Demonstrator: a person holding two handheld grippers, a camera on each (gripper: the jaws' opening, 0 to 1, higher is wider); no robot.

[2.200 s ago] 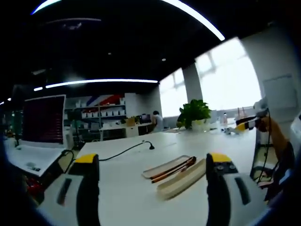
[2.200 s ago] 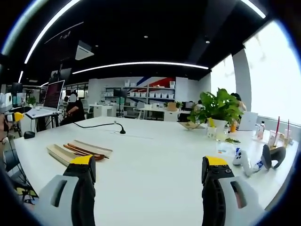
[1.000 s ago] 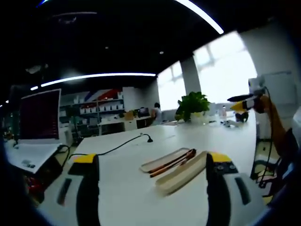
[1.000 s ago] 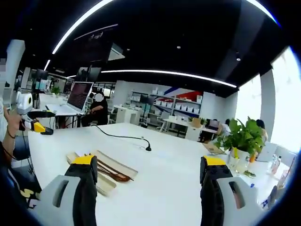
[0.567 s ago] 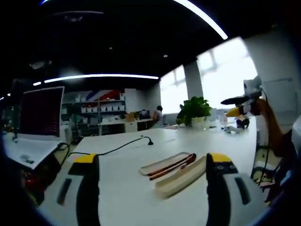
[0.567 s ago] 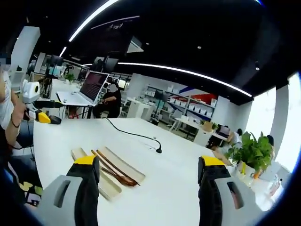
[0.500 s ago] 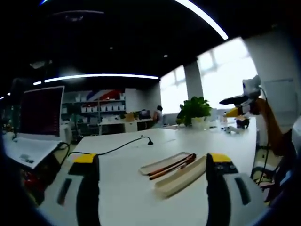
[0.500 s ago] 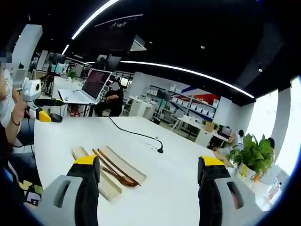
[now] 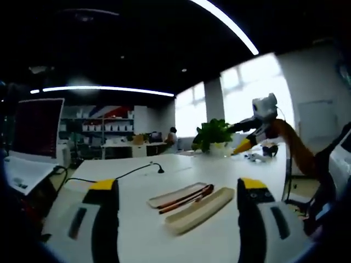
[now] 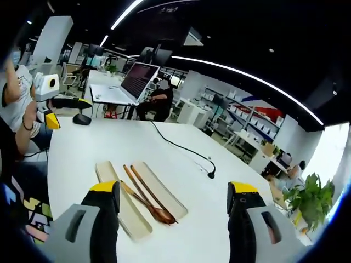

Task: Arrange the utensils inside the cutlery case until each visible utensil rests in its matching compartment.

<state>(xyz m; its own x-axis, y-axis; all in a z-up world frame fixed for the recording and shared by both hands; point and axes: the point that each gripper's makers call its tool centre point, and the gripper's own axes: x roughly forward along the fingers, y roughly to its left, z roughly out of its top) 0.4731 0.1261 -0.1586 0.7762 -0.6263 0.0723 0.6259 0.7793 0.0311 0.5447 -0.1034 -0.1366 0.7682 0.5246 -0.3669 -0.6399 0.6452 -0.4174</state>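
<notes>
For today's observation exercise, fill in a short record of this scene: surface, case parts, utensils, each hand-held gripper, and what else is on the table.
surface: white table
case parts: two pale long trays lying side by side, apart
utensils: brown wooden utensils lying between the trays, on the table
left hand-held gripper: open, holding nothing, above the table
right hand-held gripper: open, holding nothing, above the table
other: black cable across the table; potted plant at the far end

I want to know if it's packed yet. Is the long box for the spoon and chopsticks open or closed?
Open. In the right gripper view the cutlery case and its lid lie apart on the table, with the brown utensils between them.
</notes>
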